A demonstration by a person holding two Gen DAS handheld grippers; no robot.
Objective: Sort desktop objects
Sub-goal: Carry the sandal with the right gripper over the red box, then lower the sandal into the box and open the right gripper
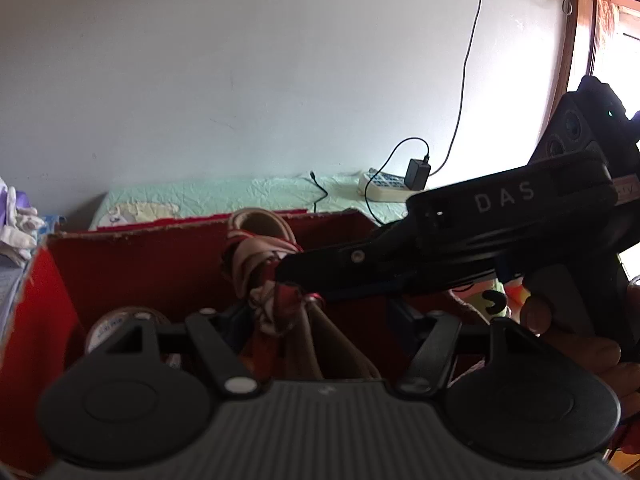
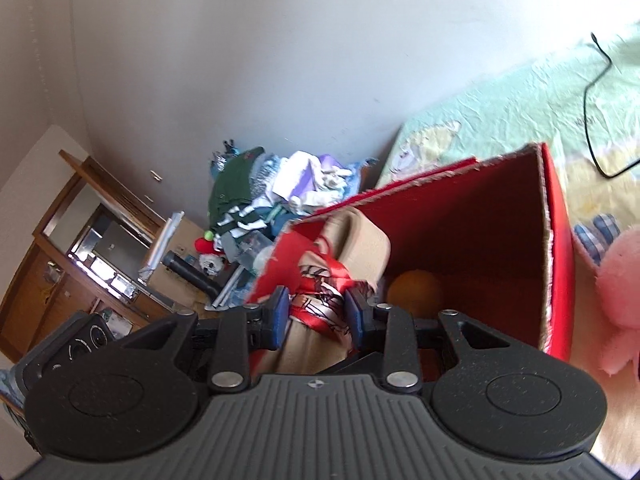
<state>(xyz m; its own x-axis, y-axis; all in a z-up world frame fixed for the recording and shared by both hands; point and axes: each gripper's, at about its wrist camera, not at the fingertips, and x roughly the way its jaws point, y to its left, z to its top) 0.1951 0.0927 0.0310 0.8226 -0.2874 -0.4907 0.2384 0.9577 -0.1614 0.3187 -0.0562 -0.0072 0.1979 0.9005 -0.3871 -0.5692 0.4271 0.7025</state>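
A red cardboard box [image 1: 132,264] stands on the desk; it also shows in the right wrist view [image 2: 556,240]. A beige bag with a red-and-white patterned scarf [image 2: 320,300] tied on it sits upright in the box. My right gripper [image 2: 318,314] has its blue pads on either side of the scarf and is shut on it. In the left wrist view the right gripper [image 1: 304,280] reaches in from the right onto the scarf [image 1: 272,304]. My left gripper [image 1: 316,328] is low by the bag; its fingertips are hidden. An orange ball [image 2: 414,292] lies in the box.
A tape roll [image 1: 116,328] lies in the box's left part. A power strip with charger [image 1: 394,186] and cables lies on the green cloth behind. A pink plush toy [image 2: 616,292] lies right of the box. Piled clothes [image 2: 276,188] lie beyond it.
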